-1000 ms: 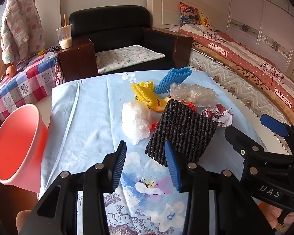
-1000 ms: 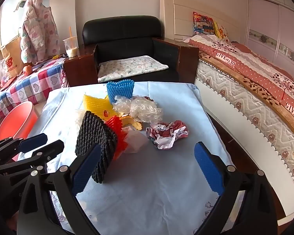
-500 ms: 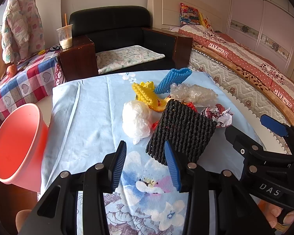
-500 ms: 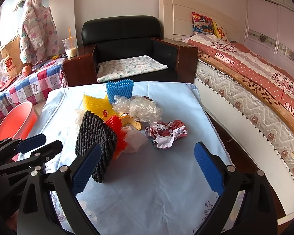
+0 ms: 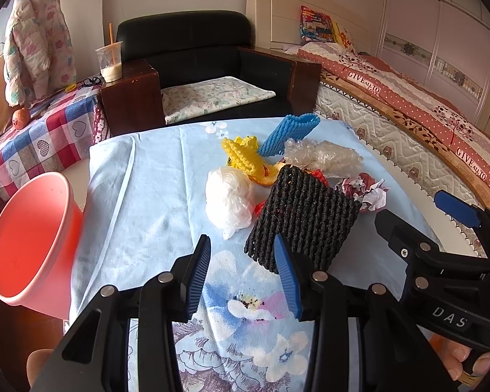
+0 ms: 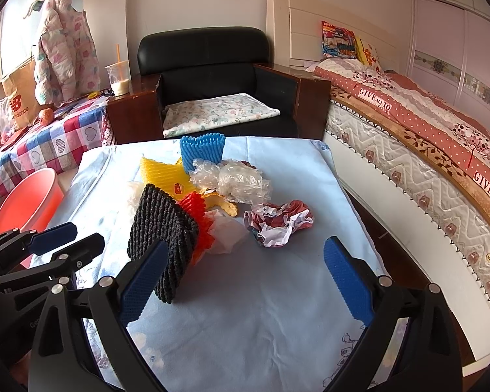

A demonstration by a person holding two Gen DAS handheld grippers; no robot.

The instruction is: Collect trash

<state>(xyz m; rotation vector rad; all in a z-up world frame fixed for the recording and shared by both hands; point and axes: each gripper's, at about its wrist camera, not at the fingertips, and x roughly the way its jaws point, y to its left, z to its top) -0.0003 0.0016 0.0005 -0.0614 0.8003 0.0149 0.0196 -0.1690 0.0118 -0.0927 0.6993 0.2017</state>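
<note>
A pile of trash lies on the blue floral cloth of the table [image 5: 140, 196]: a black foam net [image 5: 302, 219] [image 6: 161, 232], a white plastic bag [image 5: 228, 199], yellow foam net [image 5: 241, 156], blue foam net [image 5: 287, 134] [image 6: 202, 150], clear crumpled plastic [image 5: 323, 158] [image 6: 235, 181], red foam net [image 6: 197, 215] and a crumpled paper ball [image 5: 366, 191] [image 6: 277, 223]. My left gripper [image 5: 241, 268] is open and empty, just short of the black net. My right gripper [image 6: 245, 281] is wide open and empty, in front of the paper ball.
A pink bucket [image 5: 26, 238] [image 6: 26, 202] stands off the table's left edge. A black armchair [image 5: 196, 58] is behind the table, a bed [image 6: 424, 130] to the right, and a checked side table [image 5: 32, 130] to the left.
None of the trash has moved. Both grippers stay open and have hardly shifted.
</note>
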